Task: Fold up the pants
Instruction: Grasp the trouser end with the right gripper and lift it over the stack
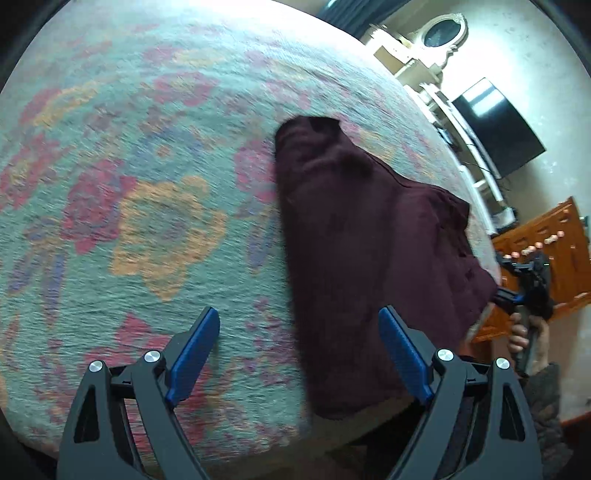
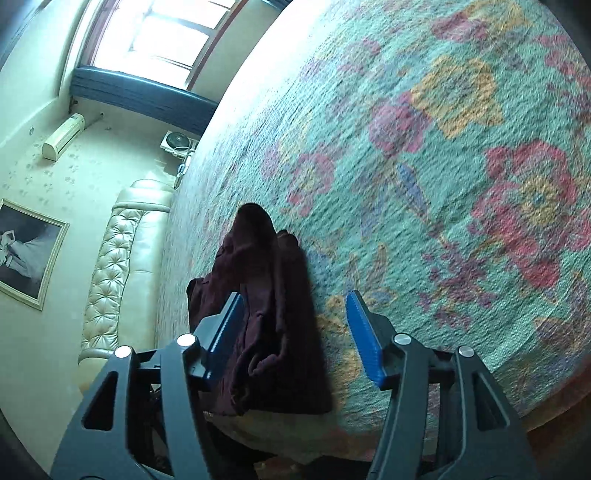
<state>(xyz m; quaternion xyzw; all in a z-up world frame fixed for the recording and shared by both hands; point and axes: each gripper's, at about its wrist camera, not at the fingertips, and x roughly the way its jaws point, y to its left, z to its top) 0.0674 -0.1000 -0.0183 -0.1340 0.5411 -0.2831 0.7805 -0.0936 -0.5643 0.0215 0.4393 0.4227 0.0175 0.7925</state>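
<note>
Dark maroon pants [image 1: 362,254] lie on a floral bedspread [image 1: 140,155], reaching from the bed's middle to its near edge. My left gripper [image 1: 299,354] is open and empty above the bed's near edge, its right finger over the pants' near end. My right gripper shows at the far right of the left wrist view [image 1: 517,288], at the pants' right edge. In the right wrist view the pants [image 2: 269,302] lie rumpled between the open fingers of the right gripper [image 2: 293,332], nearer the left pad [image 2: 225,328]. It holds nothing.
The bedspread [image 2: 443,184] covers a wide bed. A cream tufted headboard [image 2: 122,266] stands at one side. A black TV [image 1: 498,129] and a wooden cabinet [image 1: 554,258] stand beyond the bed. A window [image 2: 166,33] is bright.
</note>
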